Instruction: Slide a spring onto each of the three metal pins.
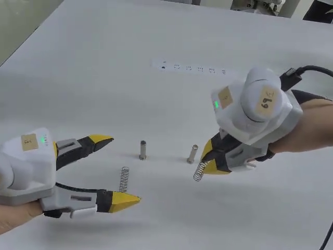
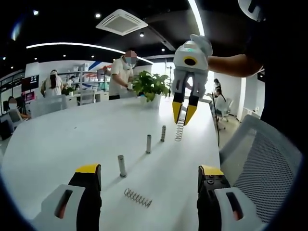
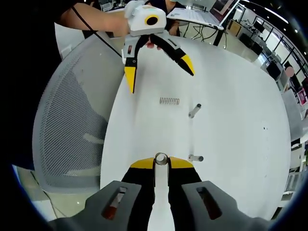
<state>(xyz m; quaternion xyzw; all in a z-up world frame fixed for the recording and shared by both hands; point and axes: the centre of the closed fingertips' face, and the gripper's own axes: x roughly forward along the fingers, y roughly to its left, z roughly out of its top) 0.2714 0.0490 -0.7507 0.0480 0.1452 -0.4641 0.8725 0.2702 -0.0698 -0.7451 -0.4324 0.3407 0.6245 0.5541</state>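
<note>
Two bare metal pins (image 1: 143, 150) (image 1: 192, 153) stand on the white table. A loose spring (image 1: 124, 179) lies between the jaws of my open left gripper (image 1: 117, 169). My right gripper (image 1: 209, 162) is shut on a second spring (image 1: 199, 171), which hangs just right of the nearer pin. In the left gripper view the loose spring (image 2: 137, 197) lies just ahead of my left gripper (image 2: 149, 169). Beyond it are two pins (image 2: 122, 165) (image 2: 148, 143) and a third, ribbed upright piece (image 2: 163, 133), next to the held spring (image 2: 180, 130). The held spring's round end (image 3: 161, 159) faces the right gripper camera.
A white power strip (image 1: 192, 67) lies flat on the table further back. A grey mesh chair (image 3: 72, 120) stands at the table's edge. People and a potted plant (image 2: 151, 84) are far behind the table.
</note>
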